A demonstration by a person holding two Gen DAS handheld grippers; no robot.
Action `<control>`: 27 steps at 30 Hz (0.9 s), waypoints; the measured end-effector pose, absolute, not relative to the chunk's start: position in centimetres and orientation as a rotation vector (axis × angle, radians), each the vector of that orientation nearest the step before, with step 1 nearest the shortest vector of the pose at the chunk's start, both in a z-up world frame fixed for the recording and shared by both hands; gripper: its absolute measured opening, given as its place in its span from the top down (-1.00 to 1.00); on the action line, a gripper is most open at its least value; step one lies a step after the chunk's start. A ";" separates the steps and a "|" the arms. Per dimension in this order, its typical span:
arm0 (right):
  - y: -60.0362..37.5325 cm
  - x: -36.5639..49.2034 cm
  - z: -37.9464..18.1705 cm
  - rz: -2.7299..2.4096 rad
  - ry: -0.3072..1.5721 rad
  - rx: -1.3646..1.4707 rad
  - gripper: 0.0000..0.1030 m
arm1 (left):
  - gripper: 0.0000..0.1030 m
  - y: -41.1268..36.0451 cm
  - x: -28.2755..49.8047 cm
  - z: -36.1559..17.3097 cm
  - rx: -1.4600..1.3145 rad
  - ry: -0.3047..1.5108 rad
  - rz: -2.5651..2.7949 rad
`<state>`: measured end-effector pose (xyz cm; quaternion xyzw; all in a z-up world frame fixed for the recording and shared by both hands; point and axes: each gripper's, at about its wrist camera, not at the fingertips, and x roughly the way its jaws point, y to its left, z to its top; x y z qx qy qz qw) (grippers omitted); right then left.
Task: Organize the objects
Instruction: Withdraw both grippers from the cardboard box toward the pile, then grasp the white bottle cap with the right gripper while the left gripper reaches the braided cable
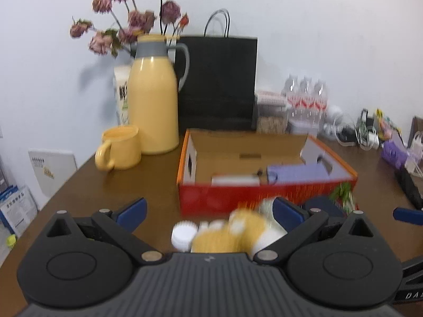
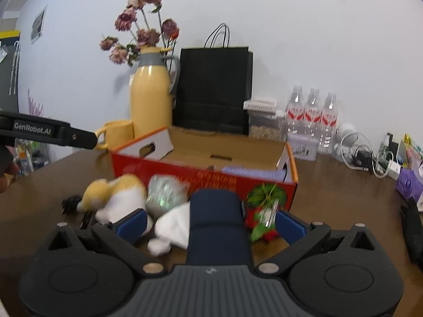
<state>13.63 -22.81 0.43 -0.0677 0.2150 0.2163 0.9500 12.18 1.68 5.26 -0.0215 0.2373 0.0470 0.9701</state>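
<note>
An open red and orange cardboard box (image 1: pixel 238 195) (image 2: pixel 201 174) stands mid-table with a purple item (image 1: pixel 296 173) and a white item inside. My left gripper (image 1: pixel 208 211) is open above a yellow and white plush toy (image 1: pixel 232 235) and a white round cap (image 1: pixel 183 235). My right gripper (image 2: pixel 211 220) is open around a dark blue case (image 2: pixel 216 227). In the right wrist view the plush toy (image 2: pixel 116 195), a shiny ball (image 2: pixel 165 194), a white cloth (image 2: pixel 174 227) and a red and green ornament (image 2: pixel 265 206) lie in front of the box.
A yellow thermos (image 1: pixel 153 97), yellow mug (image 1: pixel 119 148), dried flowers (image 1: pixel 127 21) and a black paper bag (image 1: pixel 219 84) stand at the back. Water bottles (image 2: pixel 313 116), cables (image 2: pixel 362 153), a purple box (image 2: pixel 408 182) and a black object (image 2: pixel 412 227) are on the right.
</note>
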 end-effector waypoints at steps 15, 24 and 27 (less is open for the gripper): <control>-21.3 12.3 -4.5 0.485 0.618 -0.147 -0.37 | -1.00 2.5 8.2 0.3 -0.077 0.641 0.058; -21.0 12.2 -4.6 0.495 0.580 -0.137 0.48 | -1.00 1.4 8.0 0.1 -0.068 0.658 0.047; -21.2 11.8 -4.5 0.484 0.558 -0.141 0.48 | -1.00 1.1 8.1 0.0 -0.066 0.667 0.041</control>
